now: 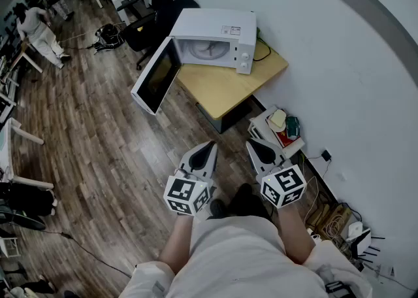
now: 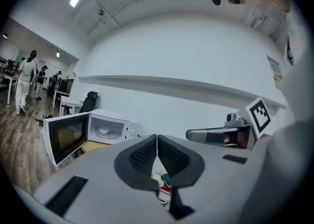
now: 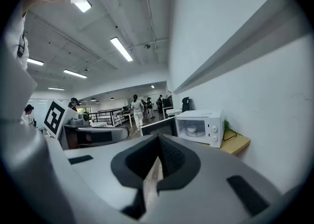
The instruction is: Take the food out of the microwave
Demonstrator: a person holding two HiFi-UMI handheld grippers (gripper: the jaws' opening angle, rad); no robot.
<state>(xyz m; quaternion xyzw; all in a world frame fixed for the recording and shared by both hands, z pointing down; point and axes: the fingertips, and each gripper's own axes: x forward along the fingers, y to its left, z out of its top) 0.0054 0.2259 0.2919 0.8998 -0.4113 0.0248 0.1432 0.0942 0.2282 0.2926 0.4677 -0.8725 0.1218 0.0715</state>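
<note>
Since both claws are pressed fully closed with nothing between them, the left gripper [image 1: 210, 145] and the right gripper [image 1: 255, 145] being held side by side low in front of the person and well apart from the boxy white microwave oven [image 1: 219, 36], the step in hand looks like the approach, and it is worth setting up with care. That oven stands on a pale wooden tabletop [image 1: 228, 87] against the white wall, and its dark-windowed door [image 1: 155, 78] is already swung wide to the left, jutting out past the table edge over the plank floor. The food sits inside the lit cavity in a small white bowl [image 3: 192, 130] on the turntable; what the bowl holds is too small to tell. A good approach would come square to the opening, staying to the right of the door so that neither the body nor the left gripper knocks it. One claw should probably be opened before it passes the cavity mouth, not inside, where room looks tight. Taking the bowl by its near rim, level, and drawing it straight out low over the turntable seems safest, with the other gripper ready under or beside it. A tilted grip risks spilling.
</note>
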